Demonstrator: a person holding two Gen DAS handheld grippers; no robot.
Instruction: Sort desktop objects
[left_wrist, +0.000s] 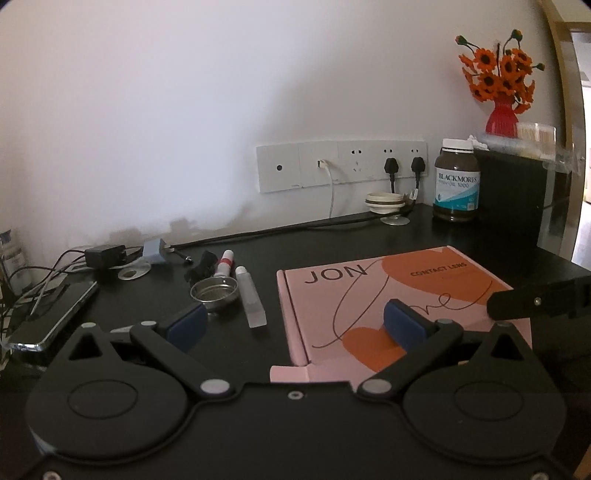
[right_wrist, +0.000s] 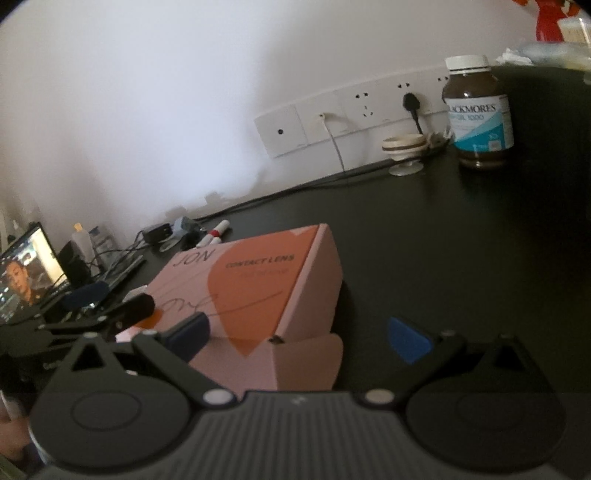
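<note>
Both hand-held grippers wide open over the dark bench (left_wrist: 369, 236), nothing in either one. The left hand-held gripper (left_wrist: 295, 325) hovers low at the pink contact lens box's (left_wrist: 388, 295) near left corner, one blue pad above the lid. The right hand-held gripper (right_wrist: 299, 334) straddles the same box (right_wrist: 258, 280) at its near right corner. Left of the box: a small metal funnel (left_wrist: 214, 291), a clear tube (left_wrist: 251, 299), a red-banded tube (left_wrist: 224, 263). Brown supplement bottle (left_wrist: 457, 181) stands back by the wall sockets (left_wrist: 341, 166)
</note>
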